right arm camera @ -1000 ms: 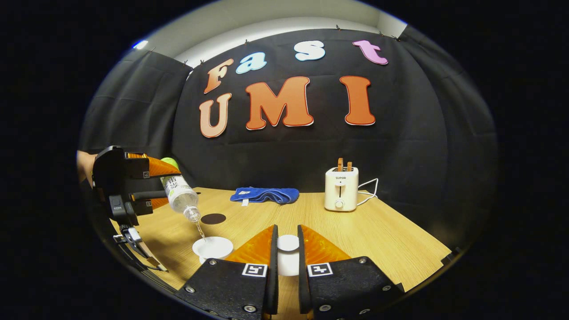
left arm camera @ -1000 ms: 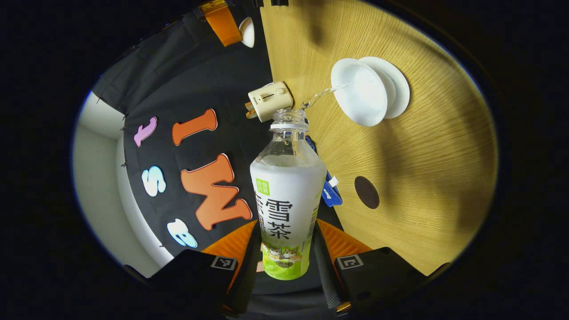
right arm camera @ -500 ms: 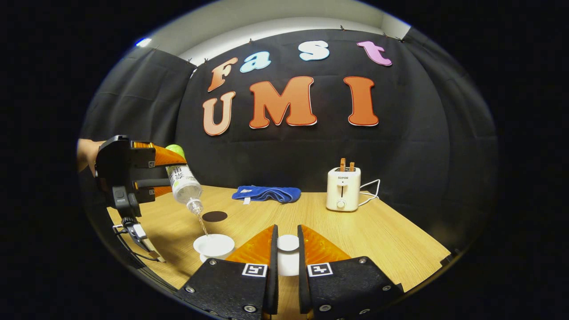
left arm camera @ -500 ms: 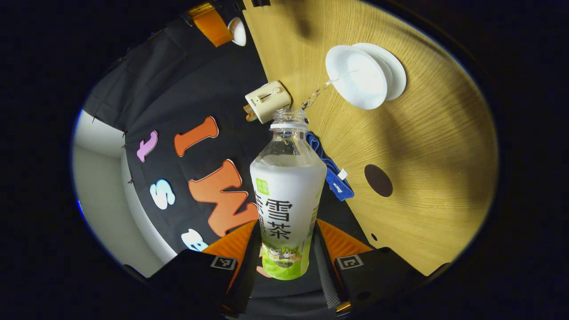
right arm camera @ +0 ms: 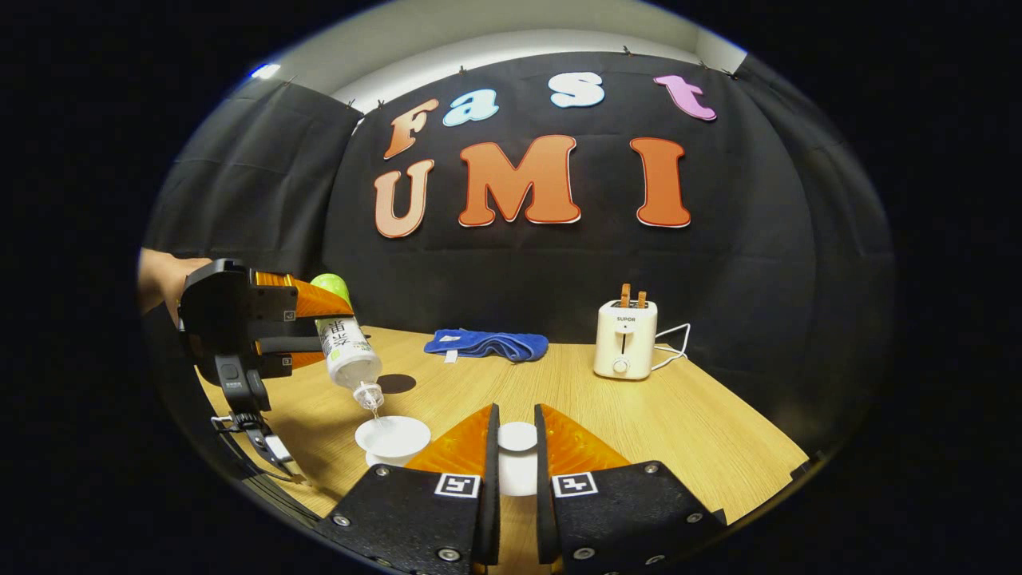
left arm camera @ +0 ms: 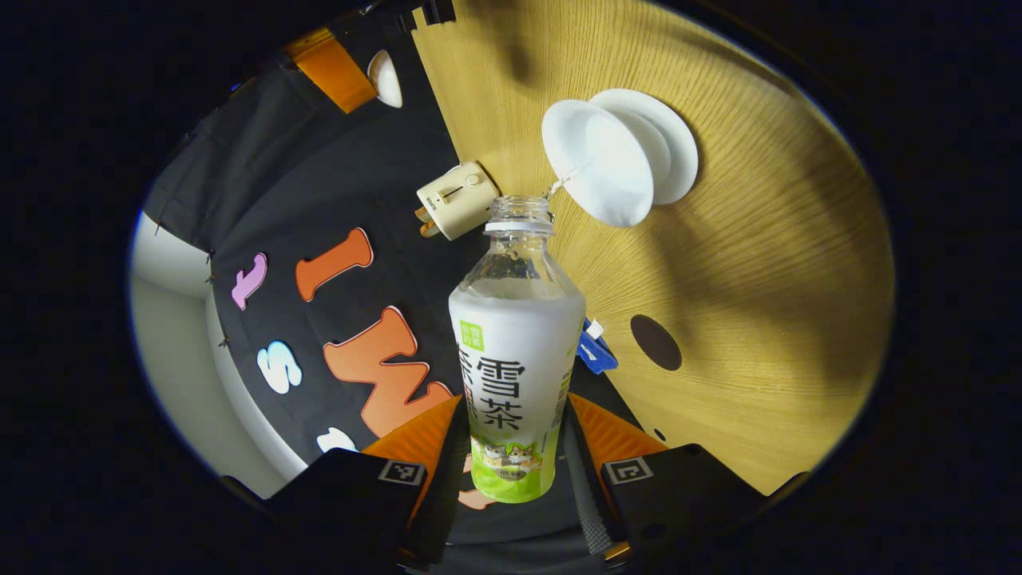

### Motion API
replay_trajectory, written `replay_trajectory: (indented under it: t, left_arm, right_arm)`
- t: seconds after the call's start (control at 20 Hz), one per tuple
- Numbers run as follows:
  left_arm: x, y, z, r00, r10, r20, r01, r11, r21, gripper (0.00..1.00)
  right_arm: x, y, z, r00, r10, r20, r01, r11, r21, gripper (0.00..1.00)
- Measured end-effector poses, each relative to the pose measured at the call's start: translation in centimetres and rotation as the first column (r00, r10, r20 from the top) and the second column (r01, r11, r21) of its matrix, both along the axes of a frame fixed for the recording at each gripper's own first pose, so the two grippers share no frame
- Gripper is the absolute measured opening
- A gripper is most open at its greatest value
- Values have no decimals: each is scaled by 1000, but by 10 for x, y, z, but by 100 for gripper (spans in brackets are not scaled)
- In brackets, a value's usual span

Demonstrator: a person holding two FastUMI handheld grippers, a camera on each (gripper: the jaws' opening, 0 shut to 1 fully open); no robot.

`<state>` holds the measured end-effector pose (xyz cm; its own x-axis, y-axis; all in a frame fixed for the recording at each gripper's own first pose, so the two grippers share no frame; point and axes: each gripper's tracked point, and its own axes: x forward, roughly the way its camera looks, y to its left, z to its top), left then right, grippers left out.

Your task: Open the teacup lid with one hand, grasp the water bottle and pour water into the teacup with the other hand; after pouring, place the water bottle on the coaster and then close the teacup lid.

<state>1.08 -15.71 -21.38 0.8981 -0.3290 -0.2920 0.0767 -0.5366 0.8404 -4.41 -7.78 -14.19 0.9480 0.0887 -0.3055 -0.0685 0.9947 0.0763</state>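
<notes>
left claw (left arm camera: 515,447): clamped on tilted water bottle (left arm camera: 515,351), mouth just above teacup (left arm camera: 603,164) rim
right claw (right arm camera: 515,447): clamped on teacup lid (right arm camera: 517,459)

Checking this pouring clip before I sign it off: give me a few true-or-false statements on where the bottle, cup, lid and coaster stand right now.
1. The left tool holds the water bottle tilted over the teacup. True.
2. The bottle stands on the coaster. False: the coaster is bare, the bottle is in the air.
3. The right tool holds the teacup lid. True.
4. The lid is on the cup. False: the cup is open.
5. The blue cloth covers the toaster. False: they lie apart on the table.
</notes>
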Motion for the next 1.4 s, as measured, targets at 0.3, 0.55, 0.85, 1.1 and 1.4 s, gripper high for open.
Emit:
replay_trajectory:
  t: [0.3,0.55,0.85,1.1,1.4]
  left_arm:
    - [-5,1,-22,997,10,-72,-18,994,-104,63]
    - [-13,2,-9,994,15,-110,-56,921,-386,66]
    - [-7,26,15,950,67,-303,-291,539,-791,62]
    - [21,35,36,919,26,-393,-388,227,-893,66]
    - [34,49,57,885,-103,-454,-465,-158,-871,66]
  right_arm:
    - [1,8,5,1000,7,5,-7,1000,6,19]
    - [9,19,13,1000,14,28,-16,998,55,19]
    - [18,35,22,999,17,43,-21,997,72,19]
    - [30,55,26,998,38,48,-41,998,50,19]
    - [37,79,18,997,73,31,-74,997,39,19]
